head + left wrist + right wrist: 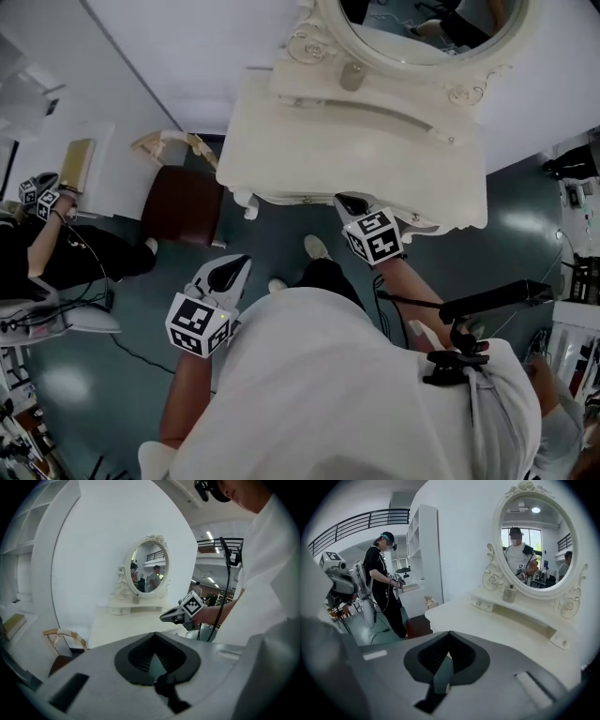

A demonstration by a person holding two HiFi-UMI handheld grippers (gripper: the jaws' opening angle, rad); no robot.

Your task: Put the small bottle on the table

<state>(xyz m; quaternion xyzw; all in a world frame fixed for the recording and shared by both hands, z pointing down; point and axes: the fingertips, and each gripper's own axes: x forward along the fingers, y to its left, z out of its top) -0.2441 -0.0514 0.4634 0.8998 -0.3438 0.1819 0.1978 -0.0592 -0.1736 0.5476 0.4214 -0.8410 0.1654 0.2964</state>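
The small bottle (352,77) stands upright on the raised shelf under the oval mirror (422,23) of a white dressing table (319,141). The right gripper view shows the bottle (509,594) at the mirror's foot, and the left gripper view shows the bottle (135,600) far off. My right gripper (352,202) hovers at the table's front edge, shut and empty, well short of the bottle. My left gripper (232,267) hangs lower and to the left, off the table over the floor, its jaws together with nothing between them.
A dark red stool (183,204) sits by the table's left corner, with a light wooden rack (173,145) behind it. Another person (56,248) in black stands at far left holding grippers. Cables trail over the green floor (122,309).
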